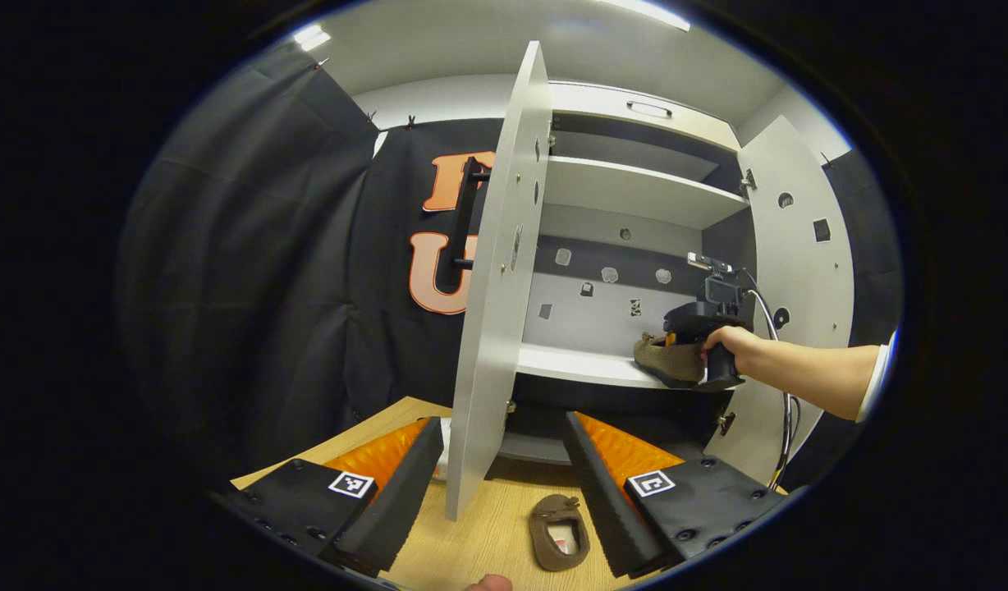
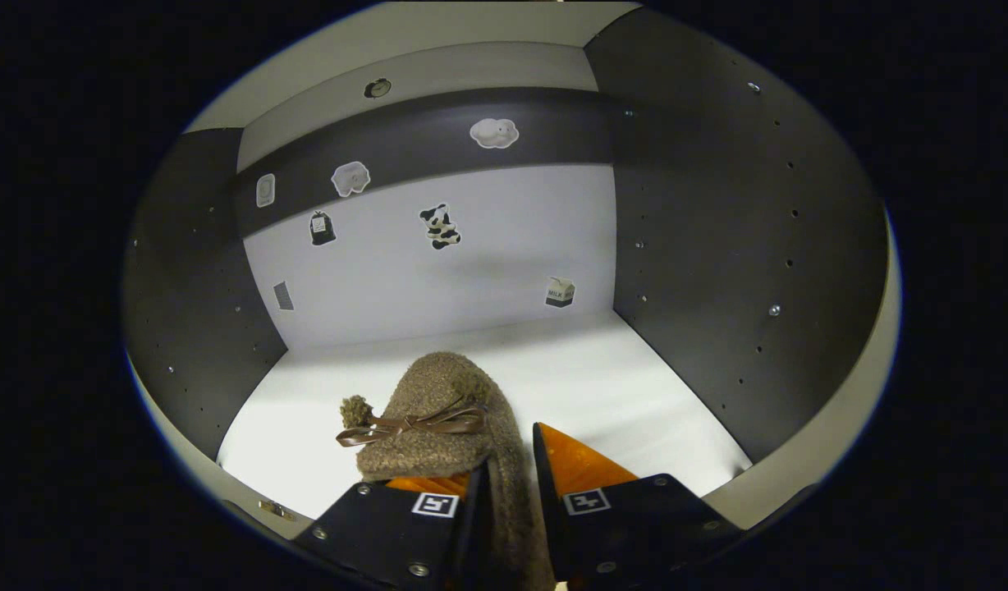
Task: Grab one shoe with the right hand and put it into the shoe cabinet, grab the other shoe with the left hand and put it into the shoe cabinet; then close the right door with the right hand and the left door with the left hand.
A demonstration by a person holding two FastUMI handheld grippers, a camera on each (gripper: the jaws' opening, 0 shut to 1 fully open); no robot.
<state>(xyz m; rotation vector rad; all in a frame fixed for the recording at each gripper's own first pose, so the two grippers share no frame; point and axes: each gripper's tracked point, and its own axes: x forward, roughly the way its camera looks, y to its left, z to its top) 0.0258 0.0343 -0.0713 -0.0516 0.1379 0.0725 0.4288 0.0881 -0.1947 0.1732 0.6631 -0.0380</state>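
Observation:
A brown fuzzy shoe (image 2: 438, 410) with a brown bow is pinched by its side wall in my right gripper (image 2: 510, 453), which is shut on it. It sits just over the cabinet's white middle shelf (image 2: 627, 394), toe pointing inward. From the left gripper view, that shoe (image 1: 662, 361) is at the shelf's front right, with the right gripper (image 1: 701, 328) and a hand behind it. The other brown shoe (image 1: 558, 532) lies on the wooden table (image 1: 487, 533) between my left gripper's fingers. The left gripper (image 1: 502, 420) is open and holds nothing.
The cabinet's left door (image 1: 496, 287) stands open edge-on right in front of the left gripper. The right door (image 1: 799, 271) is swung wide open. An upper shelf (image 1: 635, 189) is bare. The dark side wall (image 2: 717, 246) stands close to the right of the held shoe.

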